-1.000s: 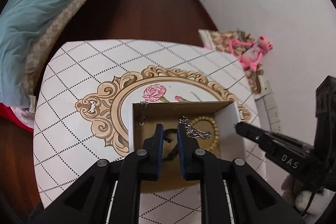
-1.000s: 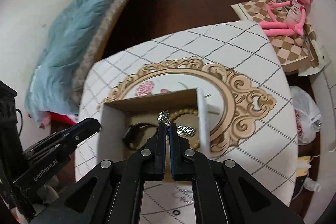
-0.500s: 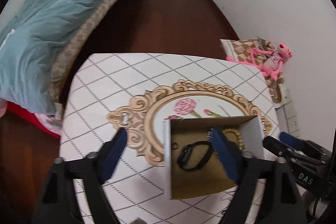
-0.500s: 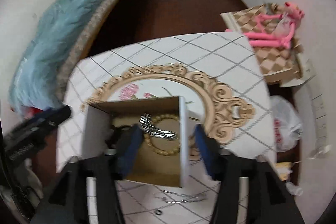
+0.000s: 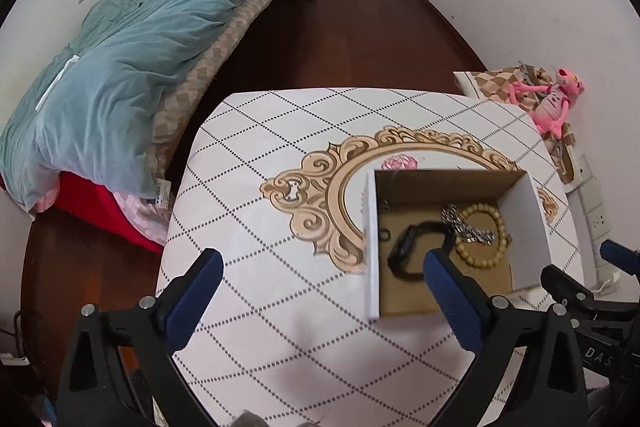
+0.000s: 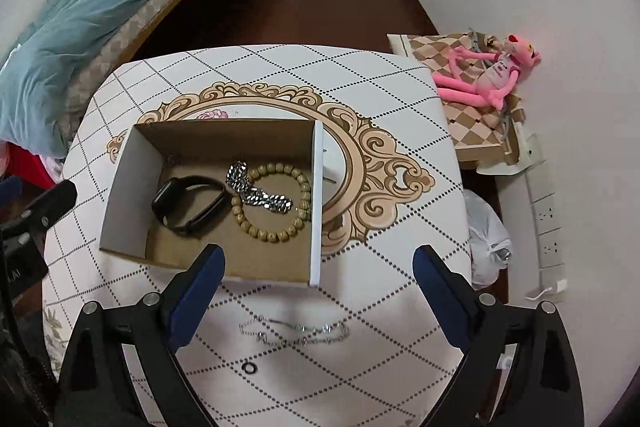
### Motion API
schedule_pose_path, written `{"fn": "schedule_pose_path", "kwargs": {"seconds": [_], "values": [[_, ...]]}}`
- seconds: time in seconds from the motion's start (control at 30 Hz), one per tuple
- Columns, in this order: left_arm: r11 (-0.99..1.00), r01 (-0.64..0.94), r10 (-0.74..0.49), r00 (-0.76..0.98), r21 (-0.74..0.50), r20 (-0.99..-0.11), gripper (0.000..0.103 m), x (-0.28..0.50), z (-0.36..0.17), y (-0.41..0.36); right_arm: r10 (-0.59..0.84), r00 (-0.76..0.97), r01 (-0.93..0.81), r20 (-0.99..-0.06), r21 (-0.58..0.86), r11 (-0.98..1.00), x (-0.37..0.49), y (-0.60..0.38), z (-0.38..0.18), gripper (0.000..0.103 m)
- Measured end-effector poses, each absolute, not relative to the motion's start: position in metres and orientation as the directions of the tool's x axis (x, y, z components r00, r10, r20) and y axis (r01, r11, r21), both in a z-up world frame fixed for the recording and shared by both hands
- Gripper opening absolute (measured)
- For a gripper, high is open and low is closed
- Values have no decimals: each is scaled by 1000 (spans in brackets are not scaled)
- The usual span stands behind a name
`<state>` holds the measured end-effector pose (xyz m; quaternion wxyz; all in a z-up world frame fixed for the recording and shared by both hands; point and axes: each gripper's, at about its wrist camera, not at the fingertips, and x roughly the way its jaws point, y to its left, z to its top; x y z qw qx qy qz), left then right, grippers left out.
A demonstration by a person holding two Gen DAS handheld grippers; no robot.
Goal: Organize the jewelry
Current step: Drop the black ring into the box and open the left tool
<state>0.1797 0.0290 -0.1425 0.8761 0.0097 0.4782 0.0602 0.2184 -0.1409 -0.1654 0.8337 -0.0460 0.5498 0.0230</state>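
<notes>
Left gripper (image 5: 320, 263) and right gripper (image 6: 318, 259): jaws just spread wide, nothing between. In box (image 6: 120, 187): black band (image 6: 188, 205), bead bracelet (image 6: 276, 205), chunky chain (image 6: 256, 195). On table (image 6: 400, 87): thin chain (image 6: 294, 331)

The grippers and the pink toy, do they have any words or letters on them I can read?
"DAS": white letters on the black body of the right gripper, at the edge of the left wrist view; it may be cut off.
Left gripper body, right wrist view: a few pale letters, too cut off to read.
Pink plush toy shirt: small dark print, too blurred to read.
White tag on the blue quilt: nothing legible.
</notes>
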Motion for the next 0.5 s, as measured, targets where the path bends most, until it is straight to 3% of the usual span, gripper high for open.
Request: {"fn": "schedule_pose_path", "kwargs": {"seconds": [0.5], "values": [[993, -111, 106, 645, 44, -757, 102, 109, -88, 10, -35, 541, -32, -840, -62, 998, 143, -156, -97, 100]]}}
